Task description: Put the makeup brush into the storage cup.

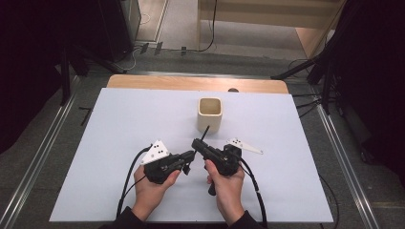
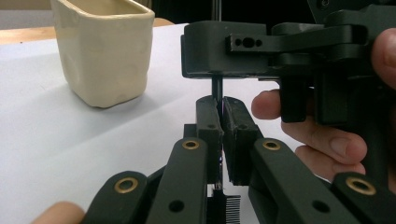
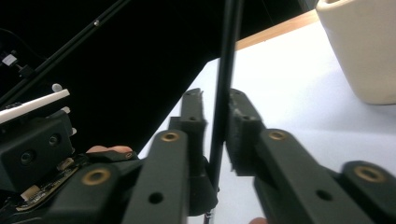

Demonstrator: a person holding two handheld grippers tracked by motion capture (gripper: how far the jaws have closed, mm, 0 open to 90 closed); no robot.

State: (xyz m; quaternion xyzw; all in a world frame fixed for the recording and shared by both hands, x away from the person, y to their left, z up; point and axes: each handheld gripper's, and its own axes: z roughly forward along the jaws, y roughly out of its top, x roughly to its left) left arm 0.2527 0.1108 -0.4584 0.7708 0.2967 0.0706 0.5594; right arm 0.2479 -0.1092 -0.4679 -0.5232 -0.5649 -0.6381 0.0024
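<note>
A thin black rod (image 1: 204, 134) slants up between my two grippers near the middle of the table. My left gripper (image 1: 190, 160) is shut on the rod's lower end (image 2: 217, 89), which sticks up from its jaw tips. My right gripper (image 1: 197, 144) grips the rod (image 3: 223, 107) higher up, its jaws pressed close on either side, and the rod's top points toward a cream square cup (image 1: 210, 114). The cup (image 2: 105, 51) stands upright just beyond the grippers and looks empty. A hand holds each gripper.
A white sheet (image 1: 119, 124) covers the table, with a wooden strip (image 1: 191, 83) along the far edge. Dark stands and cables (image 1: 329, 67) flank the table on the floor. A person's fingers (image 2: 322, 135) on the right gripper sit close to the left jaws.
</note>
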